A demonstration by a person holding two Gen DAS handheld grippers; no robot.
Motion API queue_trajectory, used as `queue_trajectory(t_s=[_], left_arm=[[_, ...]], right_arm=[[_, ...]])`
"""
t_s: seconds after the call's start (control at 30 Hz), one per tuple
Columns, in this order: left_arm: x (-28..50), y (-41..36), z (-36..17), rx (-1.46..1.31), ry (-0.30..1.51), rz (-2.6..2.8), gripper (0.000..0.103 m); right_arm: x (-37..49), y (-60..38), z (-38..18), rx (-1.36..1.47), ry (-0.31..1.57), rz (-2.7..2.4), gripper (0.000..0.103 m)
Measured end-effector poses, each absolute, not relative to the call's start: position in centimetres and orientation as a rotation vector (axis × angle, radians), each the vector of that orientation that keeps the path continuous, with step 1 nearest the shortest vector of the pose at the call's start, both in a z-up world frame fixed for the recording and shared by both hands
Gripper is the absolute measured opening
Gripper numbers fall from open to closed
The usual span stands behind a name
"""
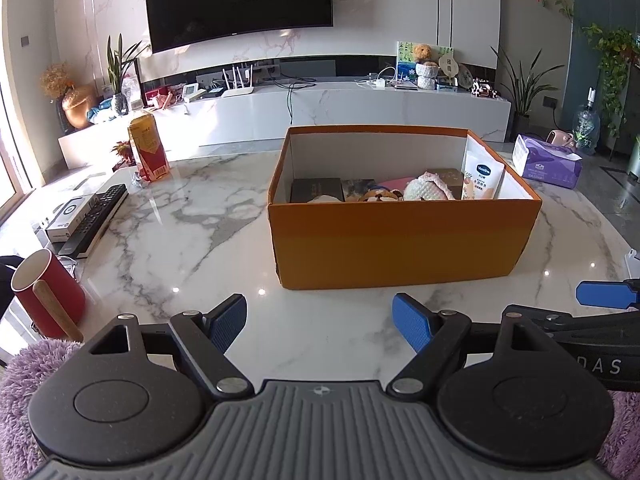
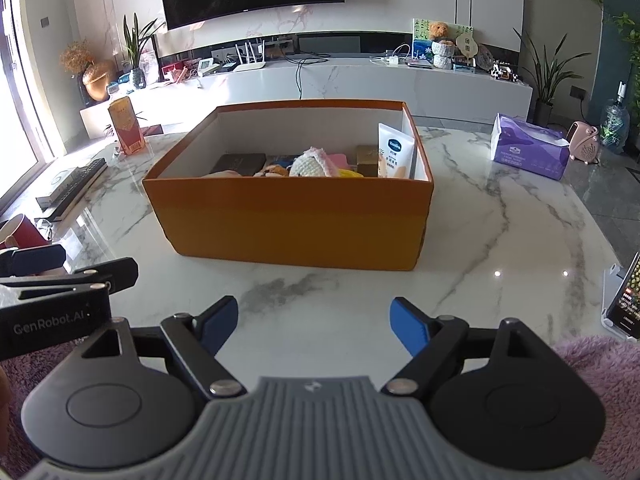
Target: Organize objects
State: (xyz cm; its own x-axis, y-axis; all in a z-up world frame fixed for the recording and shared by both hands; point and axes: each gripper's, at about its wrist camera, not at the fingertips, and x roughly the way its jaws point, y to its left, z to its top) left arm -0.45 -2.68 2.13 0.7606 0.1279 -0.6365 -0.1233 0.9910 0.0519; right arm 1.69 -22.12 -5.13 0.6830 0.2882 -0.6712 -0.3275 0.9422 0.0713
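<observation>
Table (image 1: 180, 216): glossy veined marble, reflective. Box (image 1: 400, 240): matt orange cardboard, white inside. Gripper pads (image 1: 412, 322): textured blue rubber. Mug (image 1: 52, 292): red, wooden handle. Sleeve (image 2: 592, 364): fuzzy purple fleece

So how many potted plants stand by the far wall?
3 clear ones: one plant left on the TV shelf, one on the floor right of it, one further right. Others may be hidden.

A red mug (image 1: 48, 292) with a wooden handle stands at the marble table's (image 1: 200, 208) left edge — beyond it lie 1 black remote (image 1: 96, 216) and a purple tissue pack (image 1: 546, 162).
</observation>
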Motion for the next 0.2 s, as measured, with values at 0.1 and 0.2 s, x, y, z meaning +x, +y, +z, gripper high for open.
queue_trajectory(t_s=[0.1,0.2], left_arm=[[-0.36,-2.68,2.08,0.009,0.697,0.132,0.094],[-0.3,-2.68,2.03,0.009,0.701,0.133,0.094]], right_arm=[[1.84,-21.98,-5.25,-0.06,0.749,0.347,0.084],[1.95,-21.91,-5.4,-0.061,0.754,0.347,0.084]])
